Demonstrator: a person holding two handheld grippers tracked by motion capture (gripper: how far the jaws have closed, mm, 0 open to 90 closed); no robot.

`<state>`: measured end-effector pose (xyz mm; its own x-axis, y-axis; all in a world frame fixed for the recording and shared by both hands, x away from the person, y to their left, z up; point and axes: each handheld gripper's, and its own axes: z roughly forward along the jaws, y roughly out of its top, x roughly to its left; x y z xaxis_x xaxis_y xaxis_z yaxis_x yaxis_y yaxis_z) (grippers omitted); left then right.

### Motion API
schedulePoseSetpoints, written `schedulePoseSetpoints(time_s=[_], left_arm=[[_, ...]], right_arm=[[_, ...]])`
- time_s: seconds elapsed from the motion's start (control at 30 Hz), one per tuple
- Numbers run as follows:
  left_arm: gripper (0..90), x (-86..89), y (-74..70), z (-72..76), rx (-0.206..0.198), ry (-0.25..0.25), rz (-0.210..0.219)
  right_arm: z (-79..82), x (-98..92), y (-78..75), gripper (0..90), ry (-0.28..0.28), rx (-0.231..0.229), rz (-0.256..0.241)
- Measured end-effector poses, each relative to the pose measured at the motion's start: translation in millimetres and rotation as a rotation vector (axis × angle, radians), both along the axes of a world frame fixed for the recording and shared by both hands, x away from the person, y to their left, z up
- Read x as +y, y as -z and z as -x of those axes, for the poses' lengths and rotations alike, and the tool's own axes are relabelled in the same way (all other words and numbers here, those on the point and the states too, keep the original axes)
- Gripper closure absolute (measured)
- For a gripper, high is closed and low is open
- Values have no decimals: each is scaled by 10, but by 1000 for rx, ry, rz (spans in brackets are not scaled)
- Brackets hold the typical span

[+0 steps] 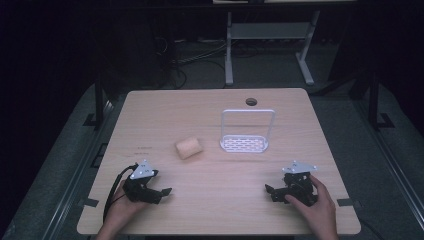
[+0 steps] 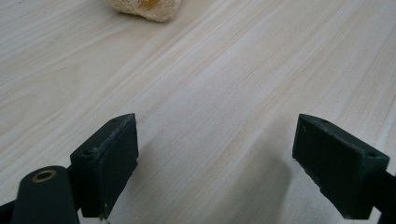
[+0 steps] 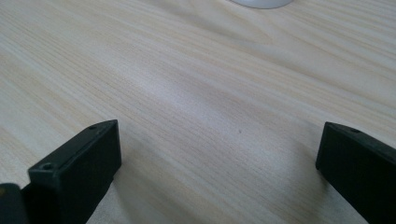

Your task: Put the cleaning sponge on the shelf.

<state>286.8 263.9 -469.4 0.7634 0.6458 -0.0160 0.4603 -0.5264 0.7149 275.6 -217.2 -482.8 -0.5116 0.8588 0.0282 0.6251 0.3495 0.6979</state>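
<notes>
Table: a pale rectangular wood-grain tabletop with a round cable hole near its far edge carried everything in the scene.
Sponge: a small tan, block-shaped sponge lay flat on the table, left of centre, nearer the left gripper than the right one; in the left gripper view its porous yellowish edge sat at the top of the frame, well beyond the jaws.
Rack: a white wire-frame rack with a slotted oval base stood upright just right of the sponge, apart from it; a sliver of its white base showed at the top edge of the right gripper view.
Left gripper: the black hand-held left gripper rested low at the near left of the table, its jaws spread wide with nothing but bare wood between them.
Right gripper: the black hand-held right gripper rested low at the near right, jaws likewise wide apart and holding nothing.
Hands: the person's left hand and right hand each gripped a tool body from the near edge.
Spacing: the two grippers were well apart, both clear of sponge and rack.
</notes>
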Motion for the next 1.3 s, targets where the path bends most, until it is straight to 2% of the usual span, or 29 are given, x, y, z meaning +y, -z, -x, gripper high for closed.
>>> schedulePoseSetpoints(time_s=[0.27,0.57,0.77,1.03,1.3], left_arm=[[139,45,-87,-39,-9,-5,-2],[139,21,-158,-92,-2,-7,2],[139,0,-206,-168,-7,4,-25],[139,6,-254,-244,-8,-4,-16],[139,-19,-309,-321,-19,7,-34]], right_arm=[[0,0,0,0,0,1,0],[-1,0,2,0,0,-2,-1],[-1,-2,2,0,-1,-2,1],[-1,-2,2,0,-1,-2,1],[-1,-2,2,0,-1,-2,1]])
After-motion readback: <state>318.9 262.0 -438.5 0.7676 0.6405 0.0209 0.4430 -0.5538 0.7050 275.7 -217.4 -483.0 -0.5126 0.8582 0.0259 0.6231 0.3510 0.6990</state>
